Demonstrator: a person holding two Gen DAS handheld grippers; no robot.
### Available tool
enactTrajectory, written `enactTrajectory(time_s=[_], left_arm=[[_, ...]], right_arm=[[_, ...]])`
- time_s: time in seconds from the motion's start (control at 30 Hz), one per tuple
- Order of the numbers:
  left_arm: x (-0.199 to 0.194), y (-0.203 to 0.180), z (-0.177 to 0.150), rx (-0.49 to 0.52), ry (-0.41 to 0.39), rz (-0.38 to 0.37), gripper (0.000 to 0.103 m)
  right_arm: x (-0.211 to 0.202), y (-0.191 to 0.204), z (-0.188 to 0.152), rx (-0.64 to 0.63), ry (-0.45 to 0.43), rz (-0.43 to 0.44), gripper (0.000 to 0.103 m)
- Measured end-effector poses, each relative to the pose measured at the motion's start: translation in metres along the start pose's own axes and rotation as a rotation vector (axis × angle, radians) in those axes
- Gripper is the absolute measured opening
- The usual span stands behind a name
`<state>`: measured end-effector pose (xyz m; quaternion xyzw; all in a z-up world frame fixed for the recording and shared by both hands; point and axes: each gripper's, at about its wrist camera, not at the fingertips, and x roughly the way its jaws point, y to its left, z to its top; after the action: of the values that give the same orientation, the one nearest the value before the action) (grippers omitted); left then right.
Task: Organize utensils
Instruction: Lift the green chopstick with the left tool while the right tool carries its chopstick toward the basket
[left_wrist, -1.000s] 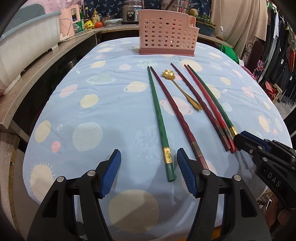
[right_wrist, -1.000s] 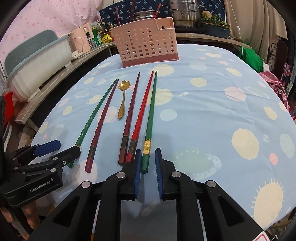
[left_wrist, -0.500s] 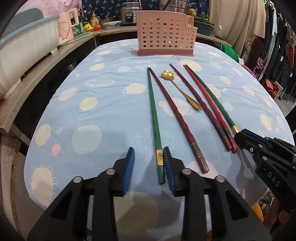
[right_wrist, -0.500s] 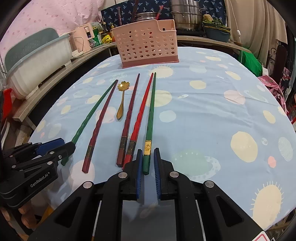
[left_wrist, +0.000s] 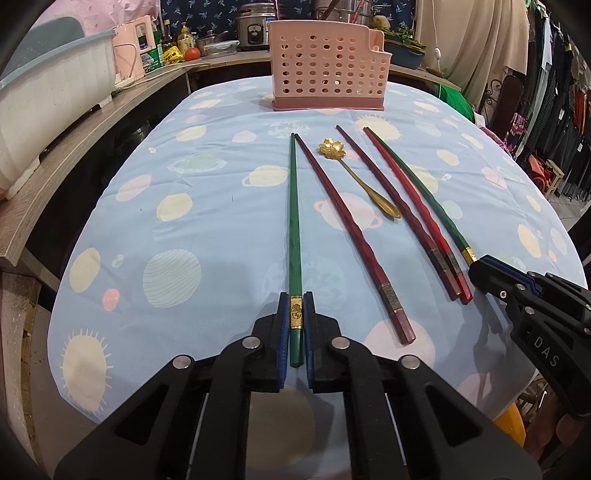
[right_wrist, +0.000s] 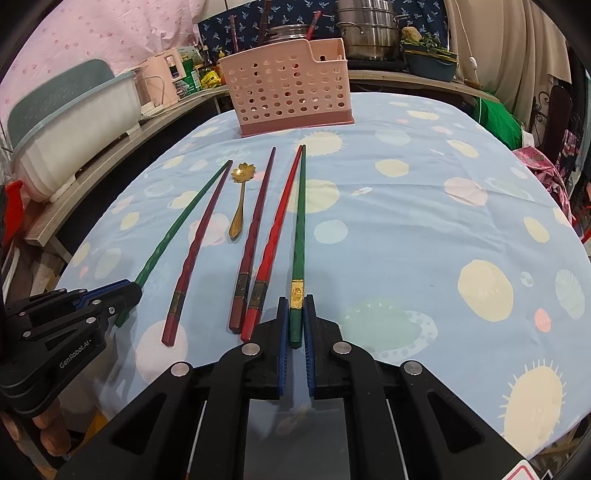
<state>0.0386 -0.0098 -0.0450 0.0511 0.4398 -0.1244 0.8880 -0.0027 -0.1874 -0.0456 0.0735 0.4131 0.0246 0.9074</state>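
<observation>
Left jaws: pressed in on the butt end of the left green chopstick (left_wrist: 294, 236), blue pads flanking its gold band. That's the left gripper (left_wrist: 295, 325) pinching it.
Right jaws: same story, the right gripper (right_wrist: 295, 321) clamped on the right green chopstick (right_wrist: 300, 229) just below its gold band.
Chopstick state: both green sticks look flat on the cloth, tips pointing at the basket. Gripped, not lifted, as far as I can tell.
Neighbours: a dark red chopstick (left_wrist: 347, 229) sits just beside the left green one, their tips nearly meeting; a bright red chopstick (right_wrist: 275, 240) and a maroon chopstick (right_wrist: 255, 236) lie close to the right green one.
Spoon: the gold flower spoon (left_wrist: 360, 177) rests in the middle of the row, touching nothing.
Basket: the pink utensil basket (left_wrist: 327, 70) stands upright at the far end of the desk (left_wrist: 207, 206), well apart from every utensil. Nothing from this row visibly inside it.
Progress: barely started, I'd judge: a matched green pair secured, all six pieces yet to be stowed.
Pose: both grippers low, near level with the desk, side by side at its near edge, aimed forward along the sticks.
</observation>
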Motion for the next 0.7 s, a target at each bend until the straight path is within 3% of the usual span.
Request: enactTrajectory(time_s=[0.37, 0.7], left_arm=[[-0.003, 0.007, 0.002, -0.027, 0.023, -0.013, 0.007], [-0.026, 0.016, 0.019, -0.074, -0.013, -0.048, 0.007]], right_arm=[[-0.012, -0.016, 0.010, 0.053, -0.028, -0.008, 0.007], [-0.038, -0.025, 0.030, 0.083, -0.092, 0.006, 0.007]])
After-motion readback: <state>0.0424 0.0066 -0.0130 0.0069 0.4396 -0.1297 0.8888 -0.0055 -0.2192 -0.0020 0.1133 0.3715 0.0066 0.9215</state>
